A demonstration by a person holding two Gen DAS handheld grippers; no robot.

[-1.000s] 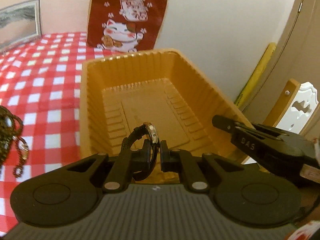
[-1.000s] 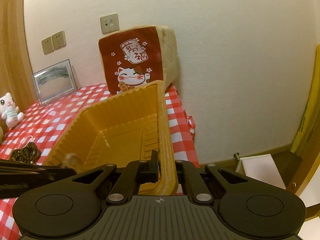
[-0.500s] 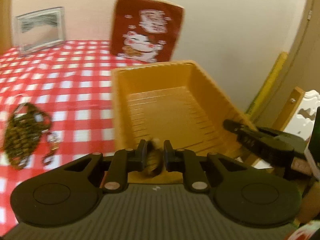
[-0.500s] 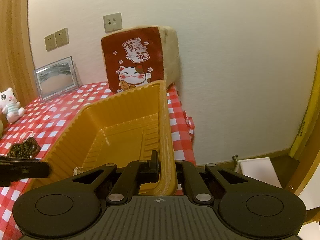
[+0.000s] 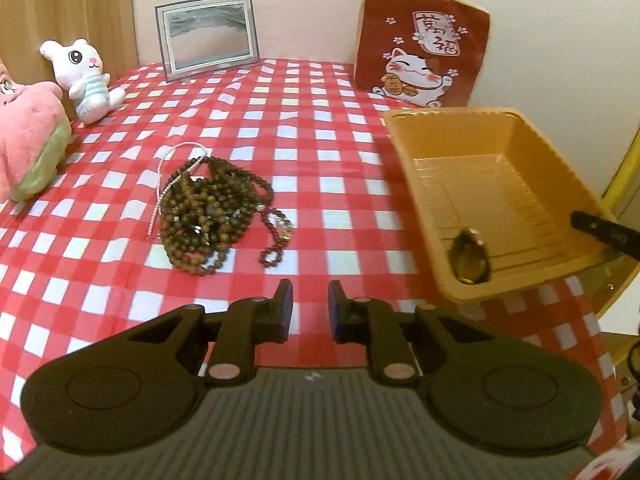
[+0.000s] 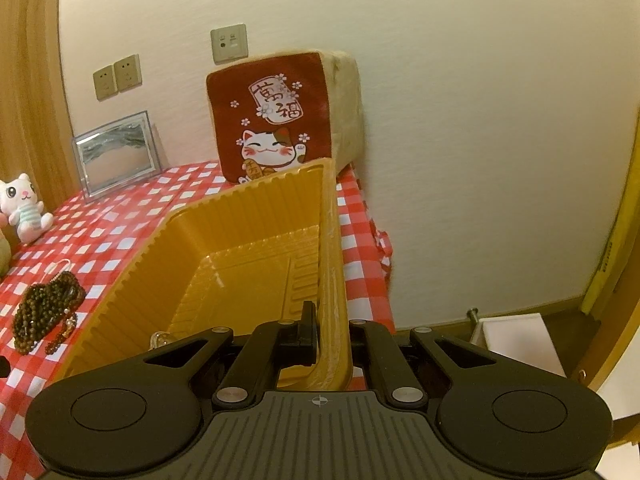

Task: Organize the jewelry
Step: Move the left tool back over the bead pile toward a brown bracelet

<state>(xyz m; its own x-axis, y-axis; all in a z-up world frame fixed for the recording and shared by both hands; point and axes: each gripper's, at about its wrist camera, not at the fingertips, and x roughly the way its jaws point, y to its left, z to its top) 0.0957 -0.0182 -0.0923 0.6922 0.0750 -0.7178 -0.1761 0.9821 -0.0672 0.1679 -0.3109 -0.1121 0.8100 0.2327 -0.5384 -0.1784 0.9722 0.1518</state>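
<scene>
1. Left wrist view: your left claw [image 5: 310,308] hangs slightly open and empty; the dark-strapped wristwatch [image 5: 469,256] lies inside the ribbed orange plastic tray [image 5: 416,168].
2. Your right claw [image 6: 330,332] pinches that tray's wall.
3. Next, reach for the brown beaded necklace heap [image 5: 204,212] left of the tray.

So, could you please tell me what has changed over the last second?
The left claw let go of the watch, which now lies in the orange tray, then swung left toward the bead pile, its jaws having just opened. The right claw stays clamped on the tray wall.
</scene>
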